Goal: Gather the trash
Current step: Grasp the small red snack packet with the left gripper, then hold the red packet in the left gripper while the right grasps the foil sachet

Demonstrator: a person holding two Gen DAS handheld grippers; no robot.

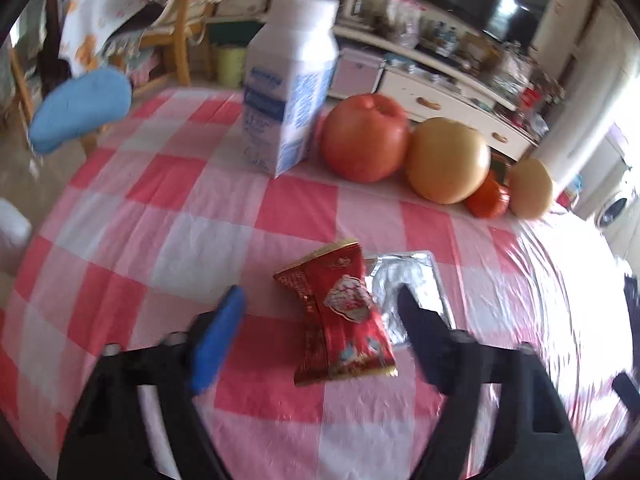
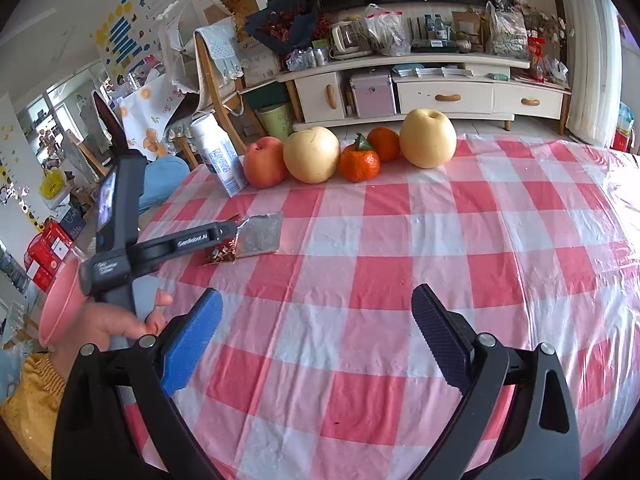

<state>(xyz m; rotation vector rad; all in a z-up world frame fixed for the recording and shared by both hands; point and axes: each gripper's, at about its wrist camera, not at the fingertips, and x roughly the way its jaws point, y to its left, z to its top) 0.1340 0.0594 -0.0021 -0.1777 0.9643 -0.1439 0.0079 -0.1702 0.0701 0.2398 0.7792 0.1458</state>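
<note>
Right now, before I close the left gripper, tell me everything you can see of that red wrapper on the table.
The red wrapper is a crumpled, glossy foil-like snack packet with gold edging and a printed picture on its face; the print is too blurred to read. It lies flat on the pink-and-white checked tablecloth, one end overlapping the silver foil wrapper beside it. It sits between the open fingers of the left gripper, and neither pad appears to touch it yet. The right wrist view shows it mostly hidden behind that gripper.

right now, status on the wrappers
Left hand-held gripper open, straddling red wrapper. Right hand-held gripper open, empty. Foil wrapper touching red one.
</note>
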